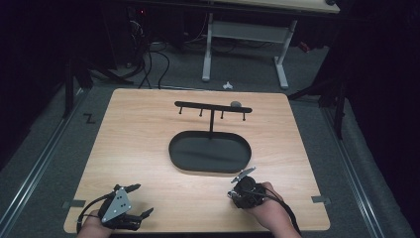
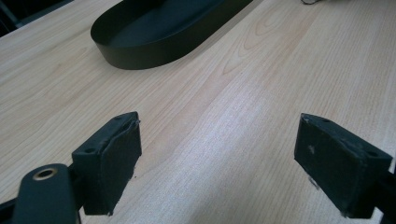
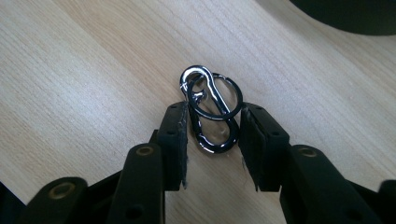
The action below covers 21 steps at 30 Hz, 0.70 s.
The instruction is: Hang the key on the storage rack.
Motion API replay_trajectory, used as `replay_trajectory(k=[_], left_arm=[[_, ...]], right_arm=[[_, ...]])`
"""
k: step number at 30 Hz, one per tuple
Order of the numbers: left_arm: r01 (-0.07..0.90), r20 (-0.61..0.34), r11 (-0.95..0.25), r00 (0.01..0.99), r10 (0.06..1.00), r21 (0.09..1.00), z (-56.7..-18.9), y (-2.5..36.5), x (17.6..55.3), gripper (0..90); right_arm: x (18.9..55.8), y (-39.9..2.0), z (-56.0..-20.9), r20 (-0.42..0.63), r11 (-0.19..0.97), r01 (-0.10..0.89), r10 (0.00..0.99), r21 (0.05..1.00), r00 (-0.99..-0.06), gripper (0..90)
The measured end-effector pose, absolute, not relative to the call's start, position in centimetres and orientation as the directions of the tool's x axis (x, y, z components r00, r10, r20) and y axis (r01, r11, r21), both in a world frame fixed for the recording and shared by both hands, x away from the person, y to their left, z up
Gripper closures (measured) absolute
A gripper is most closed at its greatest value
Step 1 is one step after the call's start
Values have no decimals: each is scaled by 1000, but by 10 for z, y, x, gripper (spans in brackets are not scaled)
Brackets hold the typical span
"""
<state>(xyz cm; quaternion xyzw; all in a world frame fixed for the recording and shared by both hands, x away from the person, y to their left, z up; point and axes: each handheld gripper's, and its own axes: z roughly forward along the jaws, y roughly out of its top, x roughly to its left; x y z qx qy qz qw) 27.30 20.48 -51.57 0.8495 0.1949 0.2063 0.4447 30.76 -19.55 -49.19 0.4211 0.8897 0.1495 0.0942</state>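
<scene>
**Right gripper closing in around a carabiner near the tray**

The right gripper (image 3: 212,140) is sitting low over the light wooden table (image 1: 138,148), its two black padded jaws standing on either side of a small glossy black metal carabiner clip with a thin round key ring (image 3: 212,109) threaded through it. The pads are lying right at the clip's flanks (whether they are actually pressing on it, I cannot tell). The clip is lying flat on the wood, poking out toward twelve o'clock beyond the jaw tips.

In the high view, this right gripper (image 1: 246,191) is resting just at five o'clock from the black oval tray (image 1: 210,168), from which a black T-shaped hook stand (image 1: 213,107) is rising.

The left gripper (image 2: 219,163) is hovering with its jaws spread wide over bare wood, the tray lying toward eleven o'clock.
</scene>
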Motion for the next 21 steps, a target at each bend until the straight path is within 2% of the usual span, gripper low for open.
replay_trajectory(k=[5, 7, 10, 16, 21], left_arm=[[147, 178, -529, 839, 514, 836, -516, 205, 273, 153], [147, 178, -529, 839, 515, 836, -516, 205, 273, 153], [146, 179, -530, 839, 513, 835, -516, 205, 273, 153], [147, 179, -530, 839, 514, 835, -516, 205, 273, 153], [149, 176, -525, 837, 518, 838, -516, 205, 273, 153]], right_arm=[[308, -194, -491, -45, 601, 718, 777, 351, -628, 653], [309, -195, -491, -47, 604, 718, 775, 346, -630, 624], [311, -194, -492, -22, 605, 723, 772, 334, -635, 507], [321, -190, -494, -2, 585, 742, 786, 327, -618, 477], [329, -188, -495, 14, 607, 737, 769, 298, -639, 465]])
